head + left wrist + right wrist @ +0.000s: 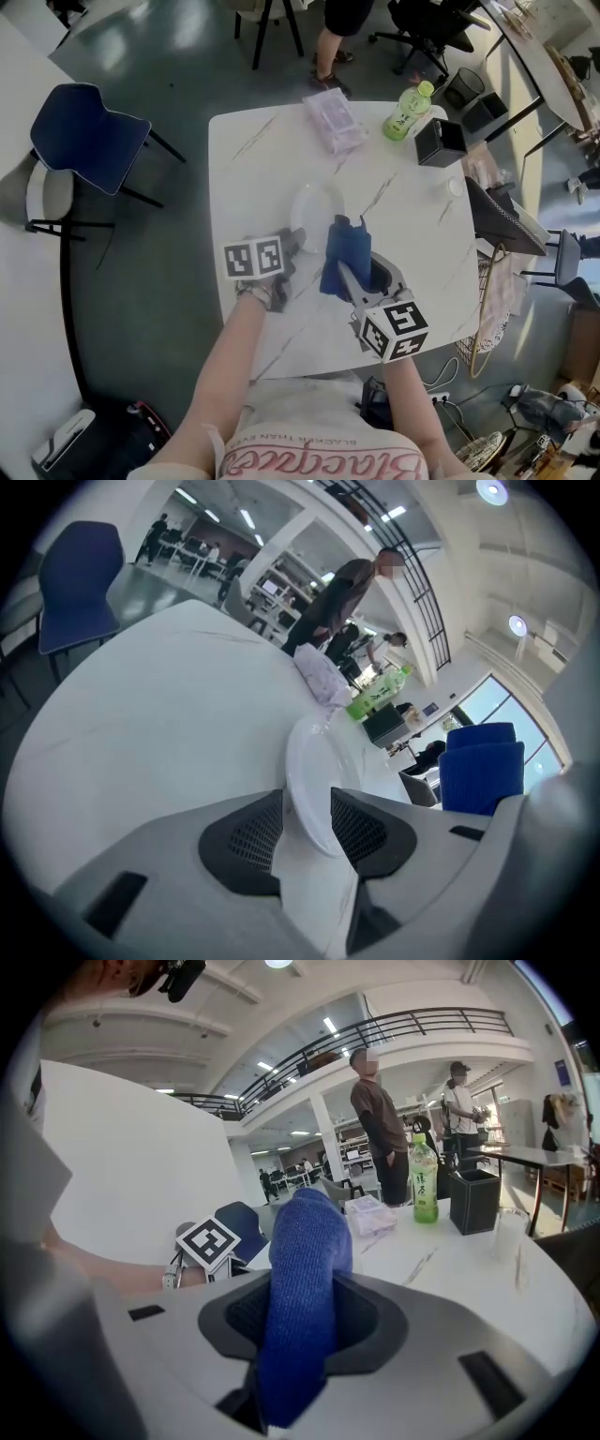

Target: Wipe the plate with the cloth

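Observation:
A white plate (pixel 314 212) lies on the white marbled table (pixel 248 169), near its middle. My left gripper (pixel 293 246) reaches it from the near left and stands open. In the left gripper view the plate's (pixel 314 766) near rim sits between the two dark pads (pixel 246 841) of that gripper (pixel 307 810). To the plate's right, my right gripper (pixel 353 274) is shut on a folded blue cloth (pixel 345 253). The cloth (pixel 305 1269) sticks up out of the right gripper's (pixel 304 1309) jaws and hangs above the table beside the plate.
At the table's far side stand a green bottle (pixel 407 111), a black box (pixel 441 142) and a clear plastic pack (pixel 333 122). A small clear cup (pixel 457 187) sits near the right edge. A blue chair (pixel 89 136) is at left, a person's legs (pixel 333 42) beyond.

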A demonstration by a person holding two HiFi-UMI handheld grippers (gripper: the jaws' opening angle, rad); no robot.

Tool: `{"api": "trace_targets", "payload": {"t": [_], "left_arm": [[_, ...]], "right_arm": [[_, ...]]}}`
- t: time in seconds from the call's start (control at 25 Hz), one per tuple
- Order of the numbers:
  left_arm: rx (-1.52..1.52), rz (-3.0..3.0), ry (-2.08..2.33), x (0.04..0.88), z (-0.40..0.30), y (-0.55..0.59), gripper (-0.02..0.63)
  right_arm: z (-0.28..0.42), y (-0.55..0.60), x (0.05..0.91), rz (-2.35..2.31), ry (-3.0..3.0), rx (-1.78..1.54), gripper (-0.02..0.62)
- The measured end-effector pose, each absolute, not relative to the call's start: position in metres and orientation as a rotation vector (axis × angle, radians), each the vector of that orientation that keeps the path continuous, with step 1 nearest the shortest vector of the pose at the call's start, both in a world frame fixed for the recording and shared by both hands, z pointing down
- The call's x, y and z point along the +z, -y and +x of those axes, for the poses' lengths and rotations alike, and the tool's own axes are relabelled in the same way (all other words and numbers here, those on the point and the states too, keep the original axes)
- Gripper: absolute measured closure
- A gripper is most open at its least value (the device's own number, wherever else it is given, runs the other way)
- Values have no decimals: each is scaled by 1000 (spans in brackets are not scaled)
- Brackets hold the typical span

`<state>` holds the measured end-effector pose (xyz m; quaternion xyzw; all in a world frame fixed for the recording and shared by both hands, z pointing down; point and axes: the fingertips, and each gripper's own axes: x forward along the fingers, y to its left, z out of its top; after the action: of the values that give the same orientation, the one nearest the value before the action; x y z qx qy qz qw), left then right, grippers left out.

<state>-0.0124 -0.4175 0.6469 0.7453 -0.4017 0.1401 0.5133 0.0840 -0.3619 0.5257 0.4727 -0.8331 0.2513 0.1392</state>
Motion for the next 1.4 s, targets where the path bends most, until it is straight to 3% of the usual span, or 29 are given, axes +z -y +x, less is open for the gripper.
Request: {"api": "trace_targets", "payload": {"t": [0.24,0.4,0.8,1.4], "left_arm": [[400,1711,1000,654,-7,422,476],[437,1706,1028,660,-1,428,551],[106,1694,931,638,4,427,591],[-49,1907,899,563,-8,393,592]], "right_arm": [[85,362,532,1359,2402,739,466],[86,361,534,1346,2396,746,466],[91,356,526,1368,2390,723,466],[81,331,477,1433,2459,608,466]]}}
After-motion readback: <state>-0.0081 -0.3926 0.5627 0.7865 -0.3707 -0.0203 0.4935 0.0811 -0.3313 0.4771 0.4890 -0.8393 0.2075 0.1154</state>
